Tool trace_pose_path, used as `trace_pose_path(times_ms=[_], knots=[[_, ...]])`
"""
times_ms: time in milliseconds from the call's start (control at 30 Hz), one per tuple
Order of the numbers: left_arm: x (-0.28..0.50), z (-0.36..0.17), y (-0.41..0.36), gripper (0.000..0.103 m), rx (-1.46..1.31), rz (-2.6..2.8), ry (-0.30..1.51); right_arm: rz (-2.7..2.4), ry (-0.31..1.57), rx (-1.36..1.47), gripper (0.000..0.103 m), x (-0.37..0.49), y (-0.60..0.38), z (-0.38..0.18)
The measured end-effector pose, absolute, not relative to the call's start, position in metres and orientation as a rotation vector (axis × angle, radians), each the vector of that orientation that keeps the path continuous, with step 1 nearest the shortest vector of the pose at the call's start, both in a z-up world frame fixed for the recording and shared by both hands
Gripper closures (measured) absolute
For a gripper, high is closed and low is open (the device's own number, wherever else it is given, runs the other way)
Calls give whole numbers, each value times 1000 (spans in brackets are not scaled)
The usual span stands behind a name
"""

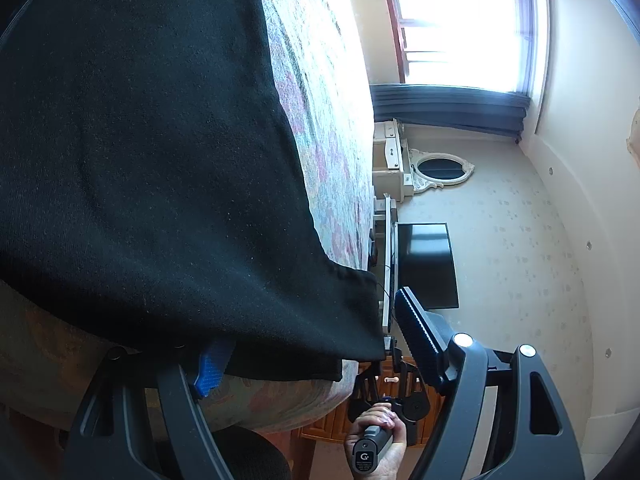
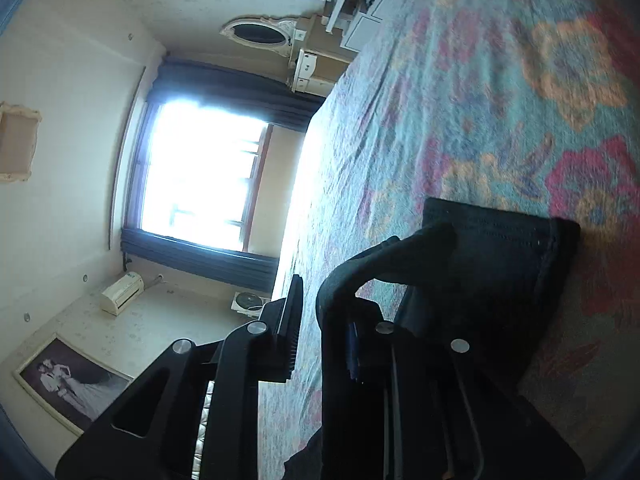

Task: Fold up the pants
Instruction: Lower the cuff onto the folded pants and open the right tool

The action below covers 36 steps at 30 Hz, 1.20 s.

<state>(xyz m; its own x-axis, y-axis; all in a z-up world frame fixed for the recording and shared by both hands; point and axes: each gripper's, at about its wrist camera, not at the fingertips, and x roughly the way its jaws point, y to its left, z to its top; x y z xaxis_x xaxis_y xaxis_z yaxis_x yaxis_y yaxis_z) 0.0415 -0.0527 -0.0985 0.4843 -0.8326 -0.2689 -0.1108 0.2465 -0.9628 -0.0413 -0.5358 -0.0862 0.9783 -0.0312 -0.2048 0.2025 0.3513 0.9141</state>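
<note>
Here one black pants [image 1: 152, 168] lies on one bedspread [image 1: 328, 128].

Pants [image 1: 152, 160]: black knit cloth, matt, fine-ribbed, bit of lint on it. Bedspread [image 2: 480, 100] under them: woven cloth w/ floral print, slightly nubby, no shine. Left gripper [image 1: 316, 344]: dark matt plastic arms, blue ridged rubbery pads [image 1: 208, 376], shiny round metal pins. Right gripper [image 2: 320, 344]: same matt black plastic, ribbed pad, bright metal pins. TV screen [image 1: 428, 264]: glossy black. Cabinet [image 1: 340, 420] by the bed edge: wood, warm semi-gloss.
</note>
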Motion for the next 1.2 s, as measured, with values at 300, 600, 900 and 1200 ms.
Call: trace_pose_path(times_ms=[300,600,900,1200], knots=[[33,-109,-52,28,-1196,-617,1007,-350,299,1292,74,-83,-548,-148],[35,-105,-62,28,-1149,-660,1050,-337,352,1141,97,-64,-547,-125],[36,-110,-56,29,-1070,-665,1105,-641,225,1276,57,-130,-592,-146],[37,-106,-60,29,-1045,-679,1112,-249,407,1300,55,-76,-510,-117]])
